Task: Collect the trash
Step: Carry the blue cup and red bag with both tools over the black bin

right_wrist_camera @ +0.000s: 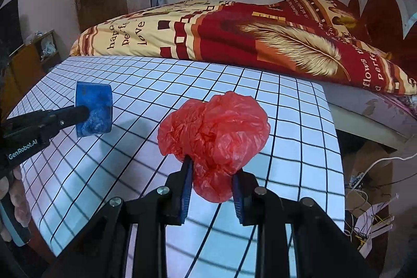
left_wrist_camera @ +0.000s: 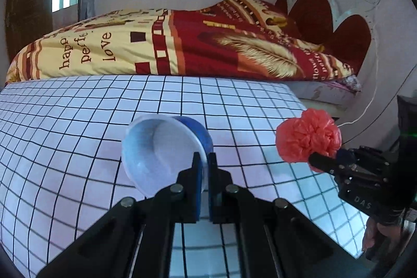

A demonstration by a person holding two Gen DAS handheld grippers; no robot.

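My left gripper (left_wrist_camera: 205, 160) is shut on the rim of a blue cup with a white inside (left_wrist_camera: 159, 150), held tilted above the checked table; the cup also shows in the right wrist view (right_wrist_camera: 93, 108) with the left gripper (right_wrist_camera: 86, 112) on it. My right gripper (right_wrist_camera: 212, 168) is shut on a crumpled red plastic bag (right_wrist_camera: 213, 132), held above the table. In the left wrist view the bag (left_wrist_camera: 308, 134) and the right gripper (left_wrist_camera: 315, 160) are at the right, past the table's right edge.
The table wears a white cloth with a black grid (left_wrist_camera: 78, 134). Behind it is a bed with a red and cream quilt (left_wrist_camera: 182, 48). Cables and paper litter lie on the floor at the right (right_wrist_camera: 370, 199). A wooden cabinet (right_wrist_camera: 34, 56) stands at the left.
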